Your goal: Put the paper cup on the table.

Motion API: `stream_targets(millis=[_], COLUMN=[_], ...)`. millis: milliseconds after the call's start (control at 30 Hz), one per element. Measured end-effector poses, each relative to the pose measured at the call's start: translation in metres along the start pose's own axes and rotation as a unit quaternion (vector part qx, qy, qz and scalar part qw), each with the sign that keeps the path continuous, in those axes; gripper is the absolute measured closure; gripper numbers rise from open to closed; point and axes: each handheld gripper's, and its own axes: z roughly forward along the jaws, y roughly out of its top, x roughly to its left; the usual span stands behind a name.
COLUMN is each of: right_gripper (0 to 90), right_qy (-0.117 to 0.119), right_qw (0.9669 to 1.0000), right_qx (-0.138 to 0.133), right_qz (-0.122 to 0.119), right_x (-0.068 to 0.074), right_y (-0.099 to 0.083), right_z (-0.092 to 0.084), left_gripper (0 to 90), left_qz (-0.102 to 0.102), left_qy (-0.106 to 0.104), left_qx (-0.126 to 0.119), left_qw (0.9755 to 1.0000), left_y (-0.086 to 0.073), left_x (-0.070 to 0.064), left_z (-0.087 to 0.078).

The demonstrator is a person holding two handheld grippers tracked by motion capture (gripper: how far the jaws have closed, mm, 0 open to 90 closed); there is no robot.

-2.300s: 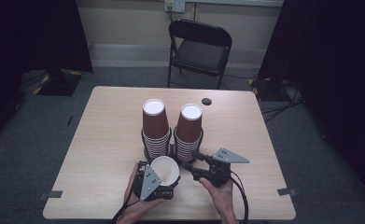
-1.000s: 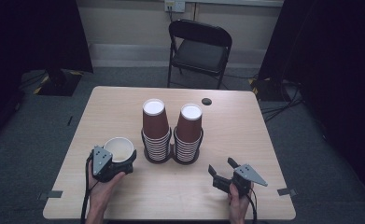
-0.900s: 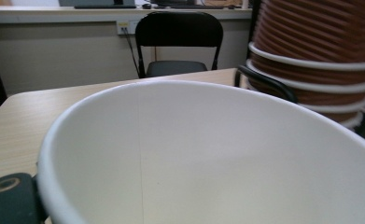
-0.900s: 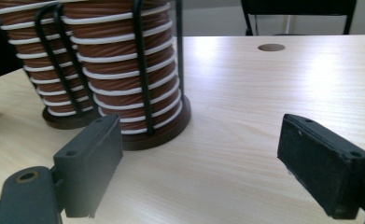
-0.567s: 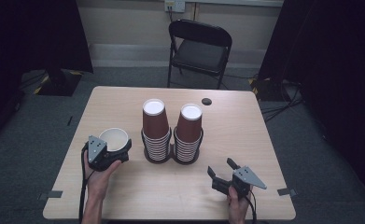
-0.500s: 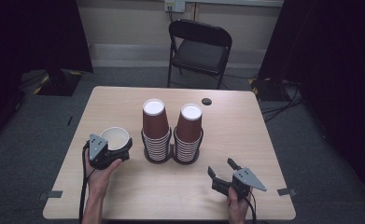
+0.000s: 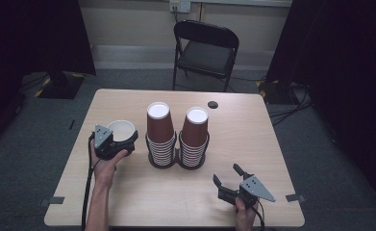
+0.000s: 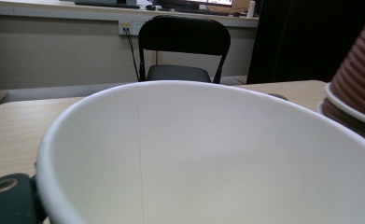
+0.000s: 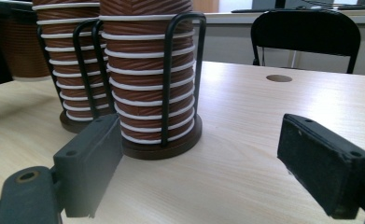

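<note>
The left tongs (image 7: pixel 123 143) are gripping a paper cup (image 7: pixel 121 131), mouth up, over the left part of the table (image 7: pixel 272 144), left of the two cup stacks (image 7: pixel 176 137). Compared with a second ago, the cup is sitting farther out over the table. The right tongs (image 7: pixel 229 175) are resting wide open and empty near the front right edge, hardly moved. No writing is readable on the cups.
</note>
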Motion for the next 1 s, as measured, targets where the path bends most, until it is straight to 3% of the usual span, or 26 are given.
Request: stream_targets(millis=[333, 567, 767, 900, 1000], right_gripper=[13.3, 13.4, 13.4, 13.4, 13.4], right_qy=[0.011, 0.013, 0.016, 0.018, 0.019], right_qw=[0.9999, 0.9999, 0.9999, 0.9998, 0.9998], right_qx=[-0.004, -0.003, -0.004, -0.003, -0.003], right_qz=[-0.003, -0.004, -0.004, -0.004, -0.004], right_x=[0.0, 0.0, -0.001, -0.001, -0.001], right_y=[0.0, 0.0, 0.0, 0.0, 0.0], right_z=[-0.001, -0.001, -0.001, -0.001, -0.001], left_gripper=[6.6, 6.6, 6.6, 6.3, 6.0], left_qz=[-0.016, -0.011, -0.012, -0.011, -0.008], left_qy=[-0.009, -0.011, -0.021, -0.017, -0.013], left_qx=[0.011, 0.026, 0.037, 0.037, 0.052], left_qw=[0.9998, 0.9995, 0.999, 0.9991, 0.9985], left_y=[-0.007, -0.018, -0.026, -0.027, -0.027], left_x=[0.003, 0.003, 0.003, 0.003, 0.002], left_z=[0.024, 0.04, 0.043, 0.043, 0.041])
